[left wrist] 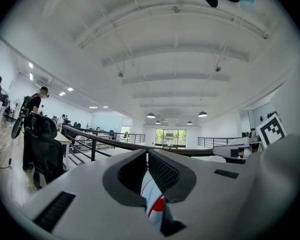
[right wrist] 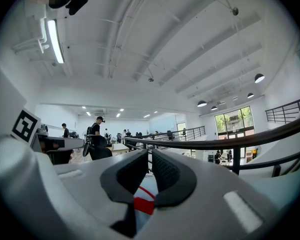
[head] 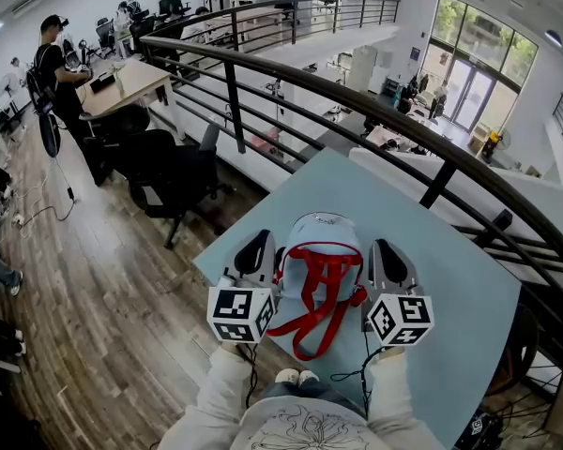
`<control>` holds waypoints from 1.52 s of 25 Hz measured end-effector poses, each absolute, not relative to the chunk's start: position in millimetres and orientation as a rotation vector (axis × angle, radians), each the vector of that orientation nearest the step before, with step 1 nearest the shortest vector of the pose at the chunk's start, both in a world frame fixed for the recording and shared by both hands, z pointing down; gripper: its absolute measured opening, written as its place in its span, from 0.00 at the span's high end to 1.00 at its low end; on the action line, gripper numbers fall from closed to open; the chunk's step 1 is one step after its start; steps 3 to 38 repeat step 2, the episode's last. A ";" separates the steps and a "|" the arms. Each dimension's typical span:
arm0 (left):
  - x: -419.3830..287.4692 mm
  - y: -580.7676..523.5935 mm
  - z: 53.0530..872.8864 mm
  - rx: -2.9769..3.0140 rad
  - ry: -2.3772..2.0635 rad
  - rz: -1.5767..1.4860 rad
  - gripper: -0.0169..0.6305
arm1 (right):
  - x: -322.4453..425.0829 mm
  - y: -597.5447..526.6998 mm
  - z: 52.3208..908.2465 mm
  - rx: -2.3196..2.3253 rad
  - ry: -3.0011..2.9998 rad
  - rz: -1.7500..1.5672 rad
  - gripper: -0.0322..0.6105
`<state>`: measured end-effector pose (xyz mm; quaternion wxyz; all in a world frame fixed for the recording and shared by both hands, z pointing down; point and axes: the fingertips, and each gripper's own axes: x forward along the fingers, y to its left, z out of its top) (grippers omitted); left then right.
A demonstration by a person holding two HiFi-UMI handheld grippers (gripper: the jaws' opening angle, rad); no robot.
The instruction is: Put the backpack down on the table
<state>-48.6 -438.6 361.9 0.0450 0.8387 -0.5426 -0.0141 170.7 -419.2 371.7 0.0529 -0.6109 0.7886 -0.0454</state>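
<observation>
In the head view, a pale blue backpack (head: 321,237) is seen between the two grippers, over the near part of a light blue bench (head: 455,284). The left gripper (head: 261,249) is pressed to its left side and the right gripper (head: 385,251) to its right side. Its red straps (head: 314,293) are draped down the front and hang past the near edge of the bench. Whether its base rests on the bench cannot be told. A dark railing (head: 357,97) is seen curving behind the bench, with an office chair (head: 169,172) at the left.

In the left gripper view, the left gripper (left wrist: 147,158) is shown clamped on the backpack (left wrist: 152,200): the ribbed pads are brought together, and pale fabric with a red stripe is pinched between them. The railing (left wrist: 110,141) is seen beyond.

In the right gripper view, the right gripper (right wrist: 150,158) is likewise closed on the backpack (right wrist: 141,200), with pale and red fabric caught between its pads. The railing (right wrist: 230,141) is crossed behind the jaws.
</observation>
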 end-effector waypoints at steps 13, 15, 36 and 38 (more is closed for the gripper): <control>-49.0 -439.1 362.6 2.557 -1.662 -0.045 0.95 | 170.7 -420.0 372.1 -1.856 2.397 -0.139 0.89; -49.0 -439.1 362.6 2.557 -1.662 -0.045 0.95 | 170.7 -420.0 372.1 -1.856 2.397 -0.139 0.89; -49.0 -439.1 362.6 2.557 -1.662 -0.045 0.95 | 170.7 -420.0 372.1 -1.856 2.397 -0.139 0.89; -49.0 -439.1 362.6 2.557 -1.662 -0.045 0.95 | 170.7 -420.0 372.1 -1.856 2.397 -0.139 0.89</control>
